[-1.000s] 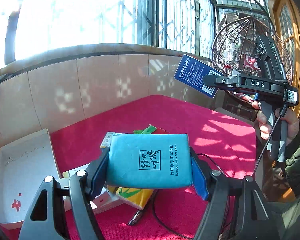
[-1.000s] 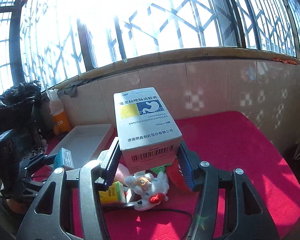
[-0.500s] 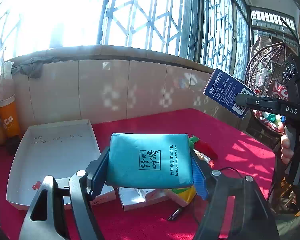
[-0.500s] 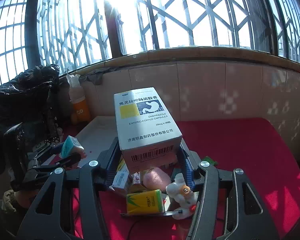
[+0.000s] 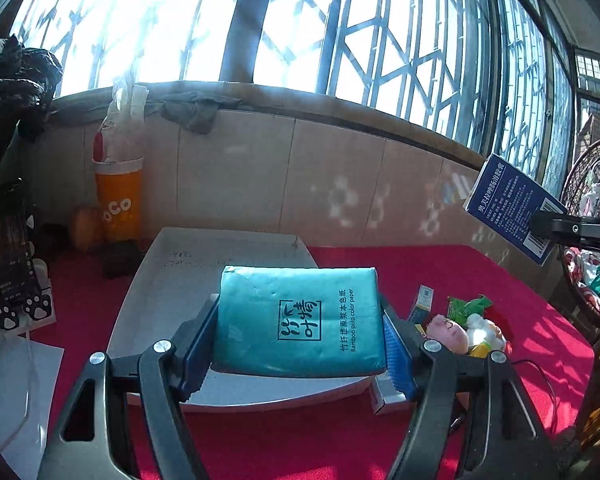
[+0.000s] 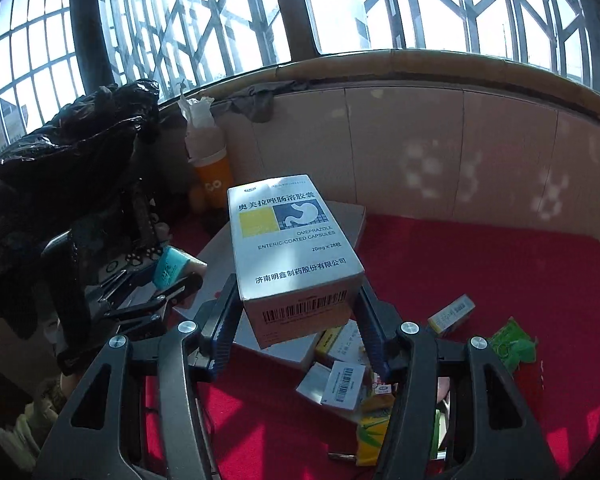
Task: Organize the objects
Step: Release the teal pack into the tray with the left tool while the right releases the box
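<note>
So my left claw (image 5: pixel 300 344) pinches the tissue pack (image 5: pixel 300 320) at mid-frame above the tray (image 5: pixel 172 280), apparently for dropping in, while my right claw (image 6: pixel 296 320) clamps the pill box (image 6: pixel 292 248) aloft, waiting.

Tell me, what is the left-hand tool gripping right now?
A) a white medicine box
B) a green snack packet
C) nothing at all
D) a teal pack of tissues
D: in the left wrist view the left tool is shut on the teal tissue pack, pinched between its blue pads above the white tray.
</note>
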`<state>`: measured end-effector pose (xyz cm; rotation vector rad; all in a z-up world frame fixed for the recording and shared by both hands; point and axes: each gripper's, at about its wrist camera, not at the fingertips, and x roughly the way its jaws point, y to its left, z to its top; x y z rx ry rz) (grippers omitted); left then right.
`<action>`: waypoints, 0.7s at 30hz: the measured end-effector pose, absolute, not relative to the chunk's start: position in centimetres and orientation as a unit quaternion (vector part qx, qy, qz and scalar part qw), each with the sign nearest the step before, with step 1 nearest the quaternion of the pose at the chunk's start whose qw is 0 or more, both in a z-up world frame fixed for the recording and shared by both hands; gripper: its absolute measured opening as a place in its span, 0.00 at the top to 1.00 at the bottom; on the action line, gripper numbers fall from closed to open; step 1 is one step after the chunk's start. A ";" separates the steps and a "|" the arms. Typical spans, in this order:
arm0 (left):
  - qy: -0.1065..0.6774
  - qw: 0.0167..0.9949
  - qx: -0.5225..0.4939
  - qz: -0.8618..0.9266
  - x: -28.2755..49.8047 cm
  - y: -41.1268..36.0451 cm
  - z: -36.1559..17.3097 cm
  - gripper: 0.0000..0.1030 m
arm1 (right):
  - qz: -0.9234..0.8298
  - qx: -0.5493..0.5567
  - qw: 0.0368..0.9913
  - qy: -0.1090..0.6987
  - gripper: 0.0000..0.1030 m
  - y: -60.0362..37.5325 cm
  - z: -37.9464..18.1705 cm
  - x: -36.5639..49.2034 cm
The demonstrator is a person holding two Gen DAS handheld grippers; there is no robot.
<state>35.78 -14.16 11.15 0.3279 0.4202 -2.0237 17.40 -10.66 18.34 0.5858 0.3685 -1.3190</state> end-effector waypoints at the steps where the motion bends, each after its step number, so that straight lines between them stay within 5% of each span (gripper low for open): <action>1: 0.176 0.506 0.136 -0.833 36.1 -14.7 11.1 0.29 | -0.597 0.274 0.735 0.169 0.47 -11.4 18.1 18.0; 10: 0.233 0.524 0.167 -0.802 38.1 -21.6 10.1 0.29 | -0.576 0.390 0.698 0.174 0.47 -19.0 13.5 20.9; 21: 0.268 0.553 0.218 -0.758 37.2 -27.7 7.4 0.29 | -0.616 0.402 0.648 0.197 0.46 -24.2 8.1 23.0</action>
